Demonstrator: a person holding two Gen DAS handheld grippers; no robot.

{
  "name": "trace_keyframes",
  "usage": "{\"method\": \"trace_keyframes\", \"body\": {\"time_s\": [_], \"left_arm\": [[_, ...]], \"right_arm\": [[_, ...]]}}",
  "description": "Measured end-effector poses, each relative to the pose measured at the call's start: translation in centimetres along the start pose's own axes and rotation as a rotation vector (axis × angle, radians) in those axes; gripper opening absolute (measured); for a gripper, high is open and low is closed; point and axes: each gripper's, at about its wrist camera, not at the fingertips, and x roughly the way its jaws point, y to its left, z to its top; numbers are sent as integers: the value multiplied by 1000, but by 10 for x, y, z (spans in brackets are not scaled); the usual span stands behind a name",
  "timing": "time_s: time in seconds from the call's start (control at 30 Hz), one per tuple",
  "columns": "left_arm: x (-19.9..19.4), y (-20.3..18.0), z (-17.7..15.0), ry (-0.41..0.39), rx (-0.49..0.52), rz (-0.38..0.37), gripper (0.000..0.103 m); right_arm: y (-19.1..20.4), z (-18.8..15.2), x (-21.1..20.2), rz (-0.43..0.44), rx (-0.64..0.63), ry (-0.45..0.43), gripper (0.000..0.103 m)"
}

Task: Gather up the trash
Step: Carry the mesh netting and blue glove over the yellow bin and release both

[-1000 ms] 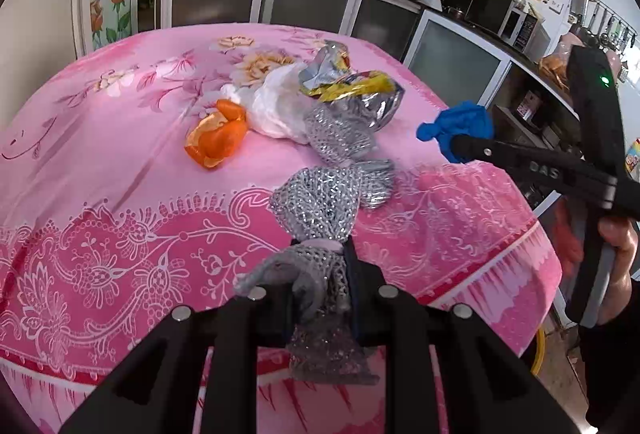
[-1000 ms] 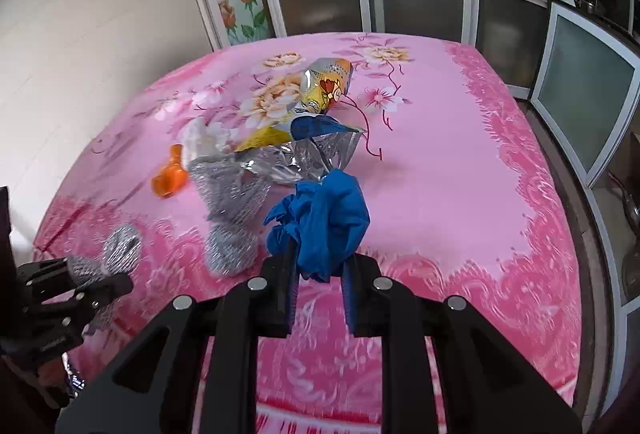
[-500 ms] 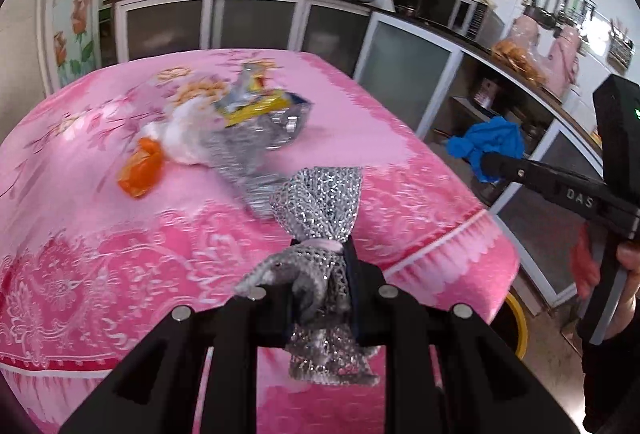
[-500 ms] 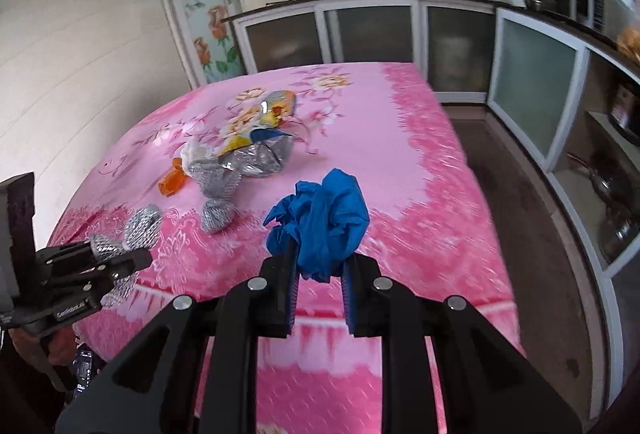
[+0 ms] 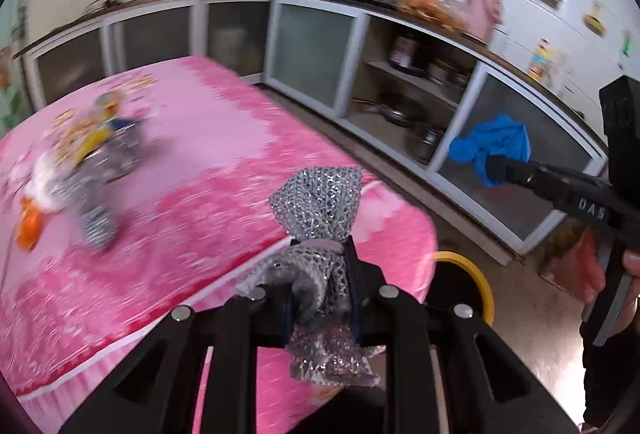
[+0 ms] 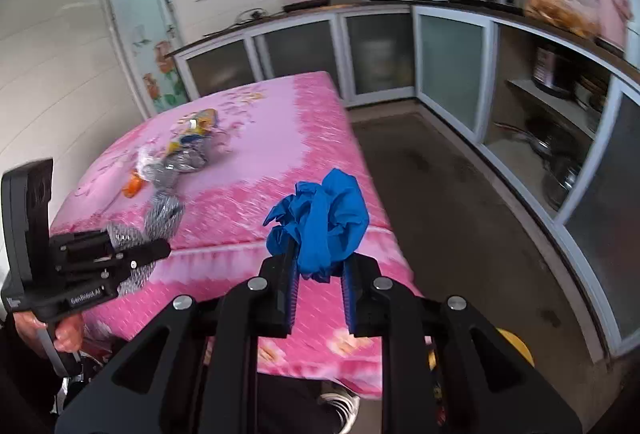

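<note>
My left gripper (image 5: 320,270) is shut on a crumpled silver mesh wrapper (image 5: 316,201), held over the pink table's near right corner. My right gripper (image 6: 318,254) is shut on a wad of blue glove (image 6: 324,218), held past the table's edge; it shows in the left wrist view as the right gripper (image 5: 496,169) with the blue wad (image 5: 494,141). More trash lies on the pink tablecloth (image 6: 280,137): foil snack bags (image 6: 192,137), silver mesh pieces (image 6: 164,209), white plastic and an orange scrap (image 6: 132,187). A yellow-rimmed bin (image 5: 472,274) stands on the floor by the table corner.
Grey-fronted kitchen cabinets (image 6: 376,45) run along the back and right walls, with open shelves of pots (image 5: 404,113). A strip of bare floor (image 6: 448,185) lies between table and cabinets. A person's hand (image 5: 632,274) holds the right gripper's handle.
Both grippers have swung right, away from the trash pile toward the table's right corner and the floor, each still holding its item. The yellow bin rim has come into view.
</note>
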Motion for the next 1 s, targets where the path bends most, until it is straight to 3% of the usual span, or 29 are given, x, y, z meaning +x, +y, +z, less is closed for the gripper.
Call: {"method": "trace_keyframes", "body": {"time_s": [0.33,0.63,1.0], "left_arm": [[58,-111,14,53,187,-160,19],[106,-184,6,112,266,-285,19],[158,-234,-10,187,336,-311,19]], "right_arm": [[-87,-52,-41,-132,166,4,17],[-153,-99,-56,-230,297,35,17],[-207,-150,-39,-298,431,118,17]]}}
